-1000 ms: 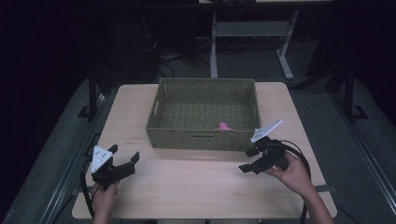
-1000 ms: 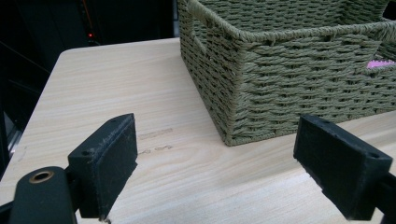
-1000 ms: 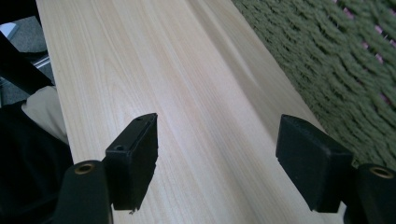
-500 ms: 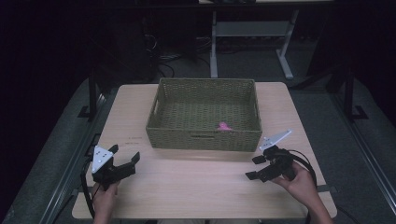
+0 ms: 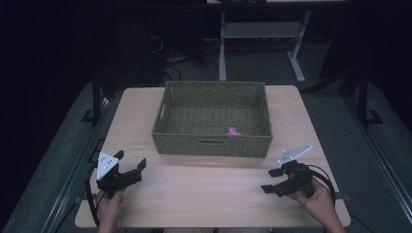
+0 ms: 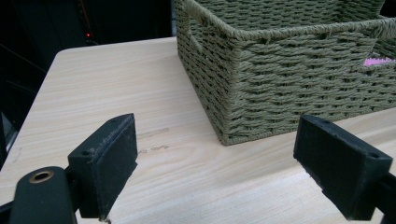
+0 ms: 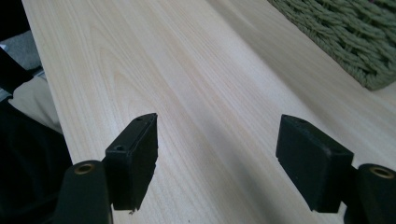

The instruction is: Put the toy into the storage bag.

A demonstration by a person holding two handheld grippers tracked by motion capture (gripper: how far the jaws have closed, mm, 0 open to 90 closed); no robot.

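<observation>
A green woven basket (image 5: pixel 212 145) stands at the middle back of the wooden table (image 5: pixel 204 189). A small pink thing (image 5: pixel 234 131) lies inside it near the front wall and peeks over the rim (image 6: pixel 378 61) in the left gripper view. My left gripper (image 5: pixel 130 164) hovers open at the table's front left, pointing toward the basket's near left corner (image 6: pixel 243 93), with nothing between its pads (image 6: pixel 107 163). Open and empty too, my right gripper (image 5: pixel 271 180) hangs low over the front right of the table, pointing left; the basket's corner (image 7: pixel 355 42) lies off to its right.
A dark floor surrounds the table, with a white desk frame (image 5: pixel 257 43) and cables behind it. Bare wood stretches between the two grippers in front of the basket. A person's hands (image 5: pixel 323 206) come in from the bottom edge.
My right gripper has drawn back from the basket's front right corner toward the near table edge and sunk lower, jaws still open. The left gripper has stayed in place.
</observation>
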